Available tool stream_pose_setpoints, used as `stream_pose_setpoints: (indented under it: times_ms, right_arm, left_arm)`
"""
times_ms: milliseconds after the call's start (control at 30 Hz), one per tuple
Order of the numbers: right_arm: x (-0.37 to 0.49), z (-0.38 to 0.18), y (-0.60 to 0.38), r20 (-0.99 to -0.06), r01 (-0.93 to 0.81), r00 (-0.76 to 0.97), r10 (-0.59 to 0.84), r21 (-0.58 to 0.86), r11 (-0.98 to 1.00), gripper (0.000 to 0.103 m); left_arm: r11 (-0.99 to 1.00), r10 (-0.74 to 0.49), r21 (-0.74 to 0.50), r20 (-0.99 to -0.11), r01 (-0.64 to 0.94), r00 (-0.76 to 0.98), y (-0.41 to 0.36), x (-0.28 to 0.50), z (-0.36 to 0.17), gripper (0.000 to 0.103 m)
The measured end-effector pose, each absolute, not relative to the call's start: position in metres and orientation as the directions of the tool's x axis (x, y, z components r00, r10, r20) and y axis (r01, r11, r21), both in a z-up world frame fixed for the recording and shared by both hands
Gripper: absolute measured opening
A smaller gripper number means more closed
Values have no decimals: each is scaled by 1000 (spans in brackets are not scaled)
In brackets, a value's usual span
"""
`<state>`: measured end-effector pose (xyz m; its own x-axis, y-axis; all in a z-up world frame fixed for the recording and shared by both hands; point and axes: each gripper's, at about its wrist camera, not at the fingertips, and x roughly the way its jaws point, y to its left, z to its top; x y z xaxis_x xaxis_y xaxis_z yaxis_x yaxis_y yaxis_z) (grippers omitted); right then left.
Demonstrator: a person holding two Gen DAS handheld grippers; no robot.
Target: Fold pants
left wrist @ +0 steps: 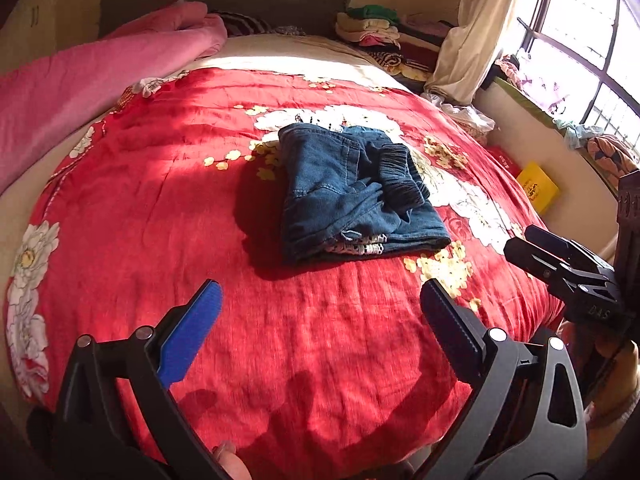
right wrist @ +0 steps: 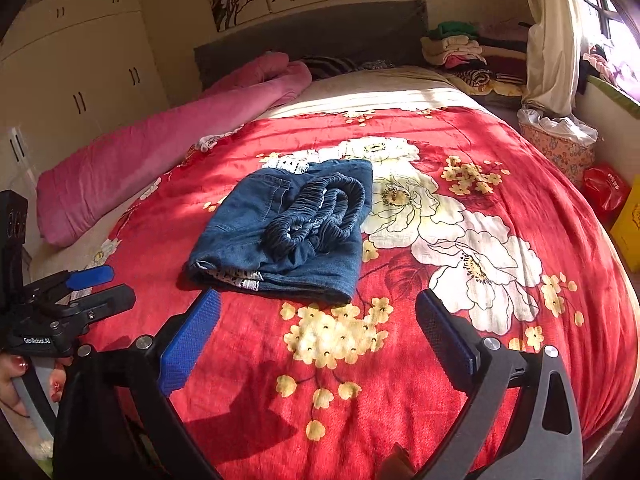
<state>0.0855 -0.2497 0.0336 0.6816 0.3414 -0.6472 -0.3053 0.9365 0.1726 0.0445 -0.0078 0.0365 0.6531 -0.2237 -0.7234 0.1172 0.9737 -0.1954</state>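
Blue denim pants point(left wrist: 356, 196) point(right wrist: 288, 236) lie folded into a compact bundle on the red flowered bedspread point(left wrist: 168, 208) point(right wrist: 520, 168), elastic waistband on top. My left gripper point(left wrist: 322, 300) hovers open over bare bedspread, short of the bundle's near edge, nothing between its blue pads. My right gripper point(right wrist: 318, 308) is open too, just in front of the bundle's near edge and apart from it. In the left wrist view the right gripper's fingertips point(left wrist: 536, 252) show at the right edge. The left gripper point(right wrist: 104, 284) appears at the left edge of the right wrist view.
A rolled pink quilt point(left wrist: 92, 80) point(right wrist: 160, 148) lies along the bed's left side. Stacked folded clothes point(left wrist: 372, 30) point(right wrist: 460, 46) sit by the grey headboard. A yellow box point(left wrist: 538, 190) and a red bag point(right wrist: 604, 188) stand beside the bed at right, under the window.
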Motion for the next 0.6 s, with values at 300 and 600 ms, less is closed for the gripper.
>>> stream_pose_setpoints:
  times_ms: [300,600]
  right_arm:
    - [71,24,-255,-649,-288,678,345,197,937,98]
    - [67,20,-252,-659,-284,677,329,179,942,98]
  left_arm:
    - [979,-196,-191,-746,78,636,-3,28,19,93]
    - [982,-184,-174,-752,78,632,-8,26,14,93]
